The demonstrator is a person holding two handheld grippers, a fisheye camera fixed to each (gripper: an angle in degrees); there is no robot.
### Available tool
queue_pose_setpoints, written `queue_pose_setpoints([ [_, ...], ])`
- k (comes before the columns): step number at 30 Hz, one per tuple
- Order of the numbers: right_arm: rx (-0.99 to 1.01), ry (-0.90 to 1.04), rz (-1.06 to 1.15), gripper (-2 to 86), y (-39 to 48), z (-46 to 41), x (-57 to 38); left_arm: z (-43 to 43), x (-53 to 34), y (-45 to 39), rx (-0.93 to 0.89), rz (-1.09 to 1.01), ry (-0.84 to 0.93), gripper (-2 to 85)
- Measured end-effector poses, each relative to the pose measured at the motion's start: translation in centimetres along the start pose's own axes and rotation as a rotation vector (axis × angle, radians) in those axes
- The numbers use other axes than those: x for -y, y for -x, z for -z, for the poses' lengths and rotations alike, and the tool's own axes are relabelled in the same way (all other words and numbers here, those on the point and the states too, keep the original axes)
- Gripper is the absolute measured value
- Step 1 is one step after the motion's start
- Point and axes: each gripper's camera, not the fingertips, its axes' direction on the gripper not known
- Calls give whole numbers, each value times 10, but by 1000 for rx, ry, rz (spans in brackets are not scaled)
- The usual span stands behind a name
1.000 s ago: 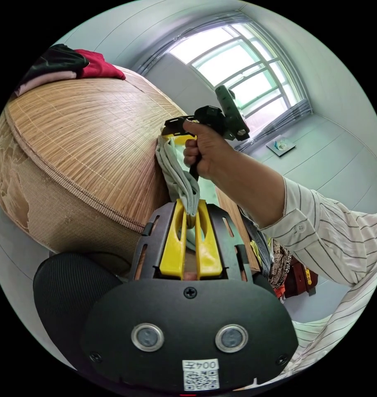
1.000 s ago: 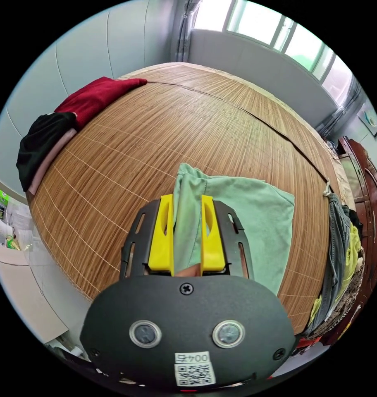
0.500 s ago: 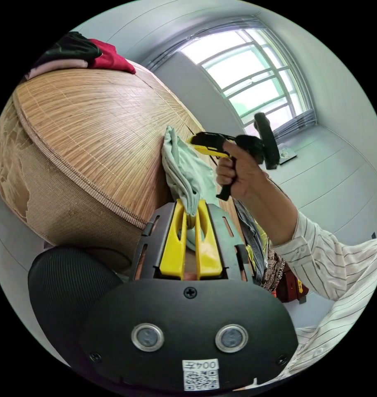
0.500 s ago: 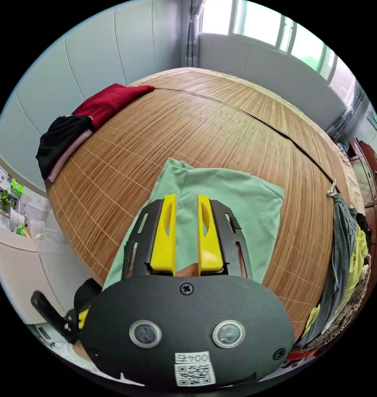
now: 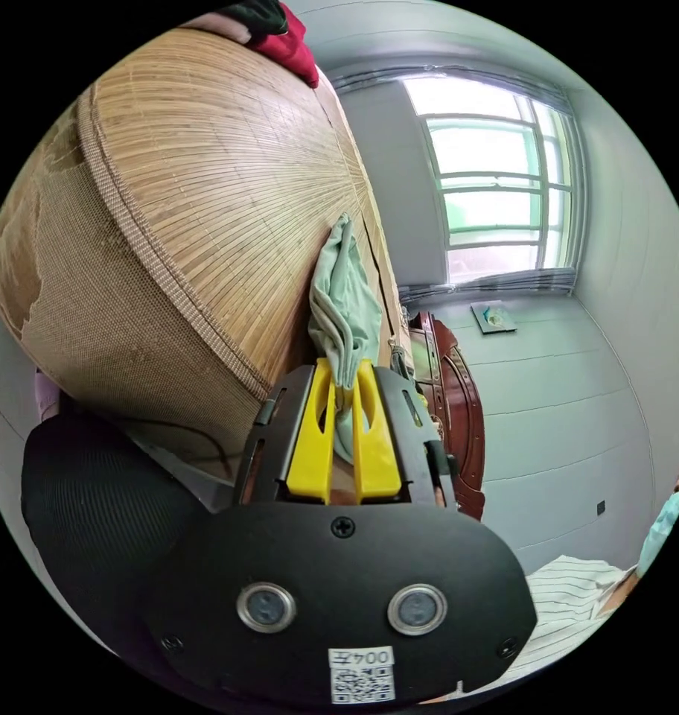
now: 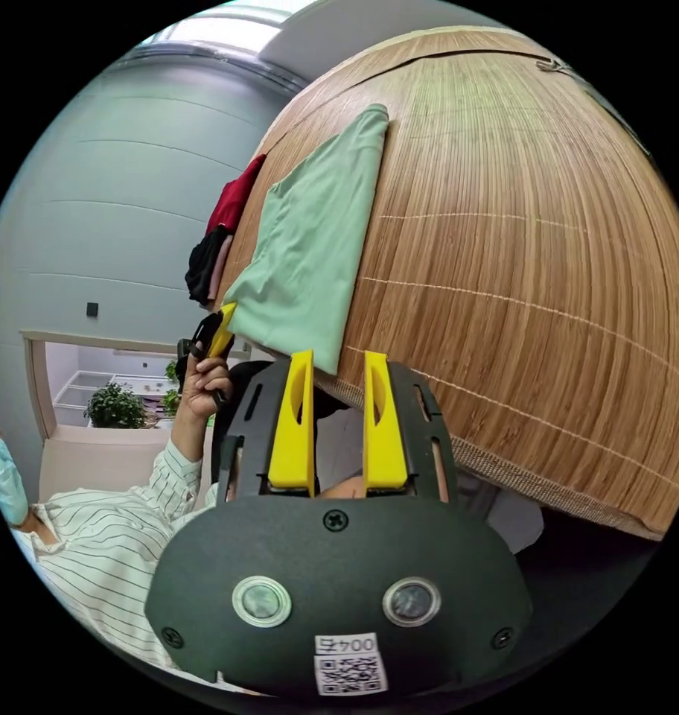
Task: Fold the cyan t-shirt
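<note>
The cyan t-shirt (image 6: 310,246) is soft matt cloth, smooth with a few creases, on a woven bamboo mat (image 6: 518,246) of fine ribbed slats. At 6 o'clock, the right gripper (image 6: 338,372) has glossy yellow plastic jaws on a matt black body.

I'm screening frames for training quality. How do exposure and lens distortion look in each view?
Left gripper view: the window is bright but its bars stay readable; the bamboo mat bulges strongly. Right gripper view: even, soft light, the mat domes, the cyan t-shirt stays sharp.
</note>
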Motion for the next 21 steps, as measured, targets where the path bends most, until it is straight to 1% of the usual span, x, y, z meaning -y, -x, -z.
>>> queue_pose_setpoints([
  [2,52,11,-29,87,-16,0,-2,1,7,-1,2,15,13,62],
  [7,77,60,-52,20,-49,-1,7,12,17,-9,60,73,18,96],
  [11,186,2,-69,5,-52,21,5,26,1,-37,79,75,-15,122],
  [13,203,-5,-83,2,-52,32,5,25,-10,-48,47,88,-30,127],
  [15,206,-17,-93,0,-54,38,4,13,-29,-54,-44,139,-26,130],
  [17,225,-26,-97,-1,-58,44,4,0,-44,-58,-52,162,-20,131],
  [19,233,-34,-102,-2,-64,50,3,-23,-55,-60,-89,165,21,131],
  [21,241,-36,-99,-2,-70,53,0,-62,-58,-53,-200,212,81,132],
])
